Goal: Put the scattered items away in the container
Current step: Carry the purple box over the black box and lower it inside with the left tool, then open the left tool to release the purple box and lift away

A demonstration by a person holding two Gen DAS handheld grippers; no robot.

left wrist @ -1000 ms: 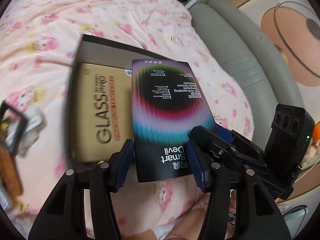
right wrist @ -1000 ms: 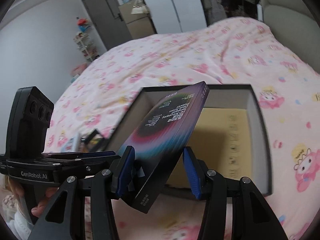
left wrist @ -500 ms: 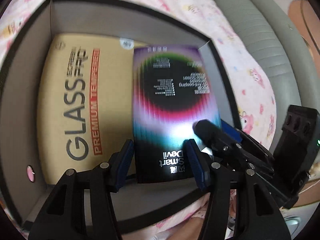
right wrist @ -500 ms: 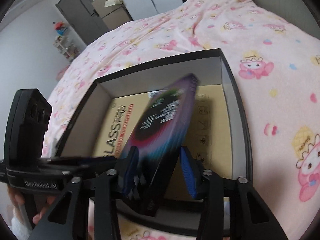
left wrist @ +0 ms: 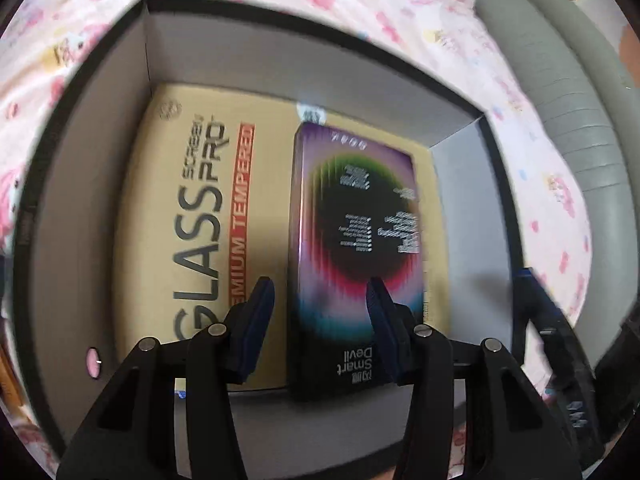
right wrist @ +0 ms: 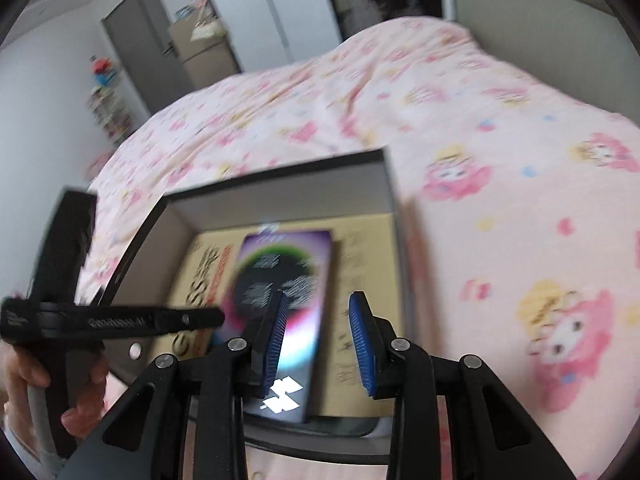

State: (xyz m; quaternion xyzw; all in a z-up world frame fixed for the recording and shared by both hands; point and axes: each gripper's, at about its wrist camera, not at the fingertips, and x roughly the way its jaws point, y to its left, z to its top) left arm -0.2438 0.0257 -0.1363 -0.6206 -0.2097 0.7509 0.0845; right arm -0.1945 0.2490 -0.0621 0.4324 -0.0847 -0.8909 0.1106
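Note:
A dark purple "Smart Devil" box (left wrist: 356,248) lies flat inside the black container (left wrist: 100,92), on top of a tan "GLASS PRO" box (left wrist: 200,216). My left gripper (left wrist: 320,320) is open above the purple box's near end, its fingers apart and not touching it. My right gripper (right wrist: 318,344) is open and empty, above the near edge of the container (right wrist: 384,184); the purple box (right wrist: 280,280) lies below it. The left gripper's body shows at the left of the right wrist view.
The container sits on a bed with a pink cartoon-print quilt (right wrist: 500,160). A grey padded headboard (left wrist: 568,100) runs along the right in the left wrist view. A wardrobe and a door (right wrist: 140,48) stand far behind the bed.
The purple box was held between both grippers and lowered into the container. It now lies flat on the tan box, let go, and both grippers have drawn back from it.

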